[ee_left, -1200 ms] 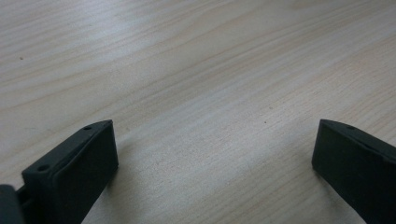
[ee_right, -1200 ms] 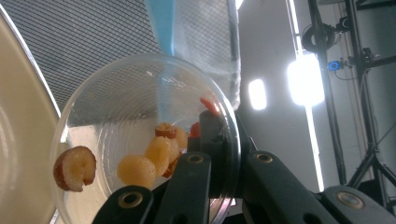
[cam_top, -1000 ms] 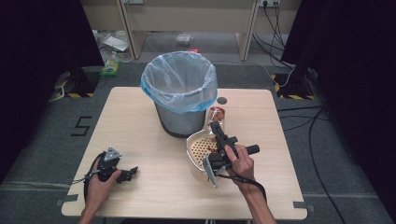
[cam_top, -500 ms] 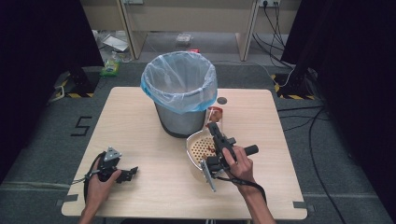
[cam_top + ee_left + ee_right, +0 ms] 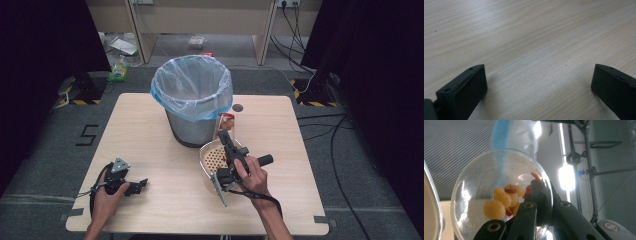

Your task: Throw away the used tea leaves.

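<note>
My right gripper [image 5: 224, 133] is shut on the rim of a clear plastic cup [image 5: 226, 121], which it holds up just right of the bin. In the right gripper view the cup [image 5: 499, 195] lies tilted on its side, with one jaw inside the rim and one outside. Yellow round bits [image 5: 499, 201] and red pieces lie in it. Under that hand sits a cream perforated strainer bowl [image 5: 205, 159]. My left gripper [image 5: 142, 184] rests on the table near the front left. Its jaws [image 5: 539, 85] stand wide open over bare wood.
A grey bin [image 5: 192, 107] lined with a pale blue plastic bag stands at the middle of the wooden table [image 5: 140, 130]. A small dark round spot [image 5: 238, 107] marks the table right of the bin. Cables and litter lie on the floor beyond.
My right gripper has shifted the cup slightly left, closer to the bin. The left gripper has stayed put.
</note>
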Tool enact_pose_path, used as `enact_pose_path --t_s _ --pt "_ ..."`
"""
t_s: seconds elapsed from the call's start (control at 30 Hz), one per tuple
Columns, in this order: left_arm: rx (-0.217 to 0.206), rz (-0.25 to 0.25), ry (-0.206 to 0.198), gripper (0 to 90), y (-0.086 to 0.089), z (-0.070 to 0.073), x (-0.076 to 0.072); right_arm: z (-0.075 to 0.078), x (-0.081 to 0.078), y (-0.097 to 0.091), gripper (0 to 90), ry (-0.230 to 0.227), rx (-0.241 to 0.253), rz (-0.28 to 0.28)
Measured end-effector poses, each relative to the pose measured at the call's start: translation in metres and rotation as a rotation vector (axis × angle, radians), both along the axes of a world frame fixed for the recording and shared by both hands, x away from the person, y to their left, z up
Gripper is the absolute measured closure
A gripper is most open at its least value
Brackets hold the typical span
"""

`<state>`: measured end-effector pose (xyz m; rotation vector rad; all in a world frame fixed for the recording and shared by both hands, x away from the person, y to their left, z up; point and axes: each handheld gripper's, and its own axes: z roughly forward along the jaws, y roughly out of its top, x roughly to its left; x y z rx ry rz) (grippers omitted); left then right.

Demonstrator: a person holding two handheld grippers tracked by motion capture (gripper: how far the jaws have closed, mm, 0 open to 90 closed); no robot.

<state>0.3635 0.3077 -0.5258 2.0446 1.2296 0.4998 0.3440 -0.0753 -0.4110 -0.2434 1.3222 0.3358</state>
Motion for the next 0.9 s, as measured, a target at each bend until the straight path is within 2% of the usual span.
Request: enact_pose_path --t_s 0.03,0.1,0.23,0.33,0.37,0.4,0.43,0.5,0.53,0.57,0.67,0.77,0.9 --pt "0.002 0.0 0.0 0.0 0.0 0.0 0.0 -0.006 0.004 -0.002 90.0 0.015 -0.018 -0.014" --pt "0.001 0.0 0.0 0.0 0.0 0.0 0.0 -0.006 0.003 -0.002 90.0 0.003 -0.013 -0.005" --pt "0.003 0.0 0.0 0.0 0.0 0.0 0.0 -0.008 0.007 -0.005 90.0 0.01 -0.015 -0.021" --pt "0.0 0.0 0.0 0.0 0.0 0.0 0.0 -0.004 0.002 -0.003 90.0 -0.012 -0.021 -0.01" --pt "0.001 0.0 0.0 0.0 0.0 0.0 0.0 -0.001 0.0 -0.002 90.0 -0.027 -0.018 -0.002" --pt "0.002 0.0 0.0 0.0 0.0 0.0 0.0 0.004 -0.005 0.0 90.0 -0.062 -0.013 0.008" --pt "0.001 -0.001 0.0 0.0 0.0 0.0 0.0 0.004 -0.005 0.0 90.0 -0.062 -0.013 0.008" --pt "0.001 -0.001 0.0 0.0 0.0 0.0 0.0 -0.006 0.005 -0.002 90.0 -0.029 -0.036 -0.02" --pt "0.001 -0.001 0.0 0.0 0.0 0.0 0.0 -0.006 0.005 -0.002 90.0 -0.029 -0.036 -0.02" --pt "0.001 -0.001 0.0 0.0 0.0 0.0 0.0 -0.007 0.003 -0.002 90.0 -0.047 -0.035 -0.004" --pt "0.001 0.0 0.0 0.0 0.0 0.0 0.0 -0.007 0.006 -0.003 90.0 -0.042 -0.036 -0.014" --pt "0.001 0.0 0.0 0.0 0.0 0.0 0.0 -0.004 0.006 -0.004 90.0 -0.061 -0.024 -0.01" --pt "0.001 0.0 0.0 0.0 0.0 0.0 0.0 -0.005 0.008 -0.004 90.0 -0.054 -0.025 -0.018"
